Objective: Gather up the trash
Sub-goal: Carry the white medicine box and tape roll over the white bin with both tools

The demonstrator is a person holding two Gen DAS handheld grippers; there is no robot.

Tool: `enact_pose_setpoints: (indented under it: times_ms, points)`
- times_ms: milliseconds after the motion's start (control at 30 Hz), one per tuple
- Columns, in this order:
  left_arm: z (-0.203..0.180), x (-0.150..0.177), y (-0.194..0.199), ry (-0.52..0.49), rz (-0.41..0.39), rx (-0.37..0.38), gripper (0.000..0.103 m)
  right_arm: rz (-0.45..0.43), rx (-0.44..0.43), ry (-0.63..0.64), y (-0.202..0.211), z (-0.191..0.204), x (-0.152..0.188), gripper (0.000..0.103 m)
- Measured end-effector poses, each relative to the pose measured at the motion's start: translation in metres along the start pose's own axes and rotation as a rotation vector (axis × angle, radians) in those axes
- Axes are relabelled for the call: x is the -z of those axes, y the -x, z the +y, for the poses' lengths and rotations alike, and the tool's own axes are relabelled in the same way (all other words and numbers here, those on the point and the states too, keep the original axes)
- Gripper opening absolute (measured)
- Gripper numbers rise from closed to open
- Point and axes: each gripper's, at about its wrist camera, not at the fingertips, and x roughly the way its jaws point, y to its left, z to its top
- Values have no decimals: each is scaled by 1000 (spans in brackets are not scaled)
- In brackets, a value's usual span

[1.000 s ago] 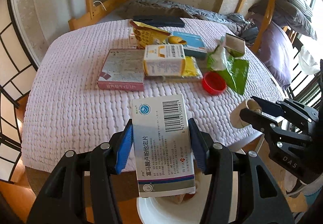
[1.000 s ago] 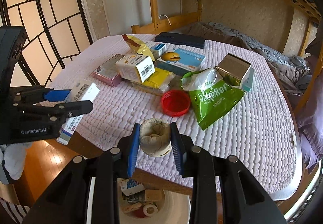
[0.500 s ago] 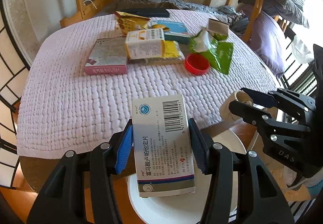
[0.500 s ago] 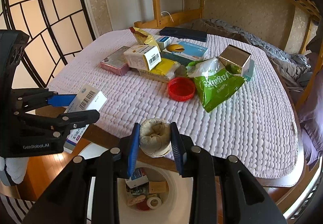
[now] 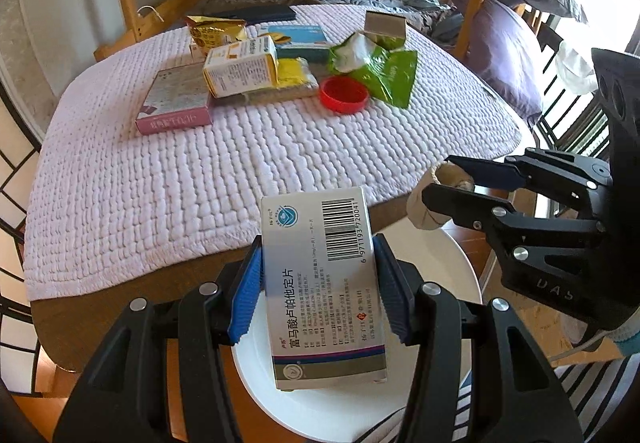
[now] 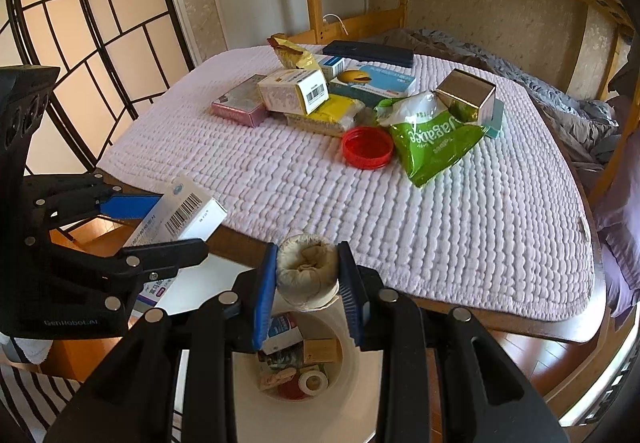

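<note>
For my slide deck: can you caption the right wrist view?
Right claw holds a crumpled paper cup over the white bin while the left claw brings a medicine box.

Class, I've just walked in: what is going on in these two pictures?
A person is clearing trash with two handheld grippers. The left gripper grips a white medicine box; the right gripper grips a crumpled beige wad. Both hang above a white bin that already holds litter. More boxes, a green bag and a red lid wait on the table.
</note>
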Motion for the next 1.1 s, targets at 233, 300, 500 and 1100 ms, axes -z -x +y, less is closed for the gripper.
enact_pose_setpoints:
  times_ms: [233, 300, 500, 1100]
  points:
    - [-4, 10, -1, -23, 24, 20, 54, 17, -8, 0, 2, 3, 7, 30]
    - [-6, 14, -2, -34, 34, 26, 54, 23, -11, 1, 3, 4, 9, 30]
    - [-12, 22, -6, -65, 58, 41, 54, 41, -21, 2, 2, 7, 15, 30]
    - [-17, 43, -33, -112, 154, 42, 54, 128, -31, -1, -14, 10, 37, 30]
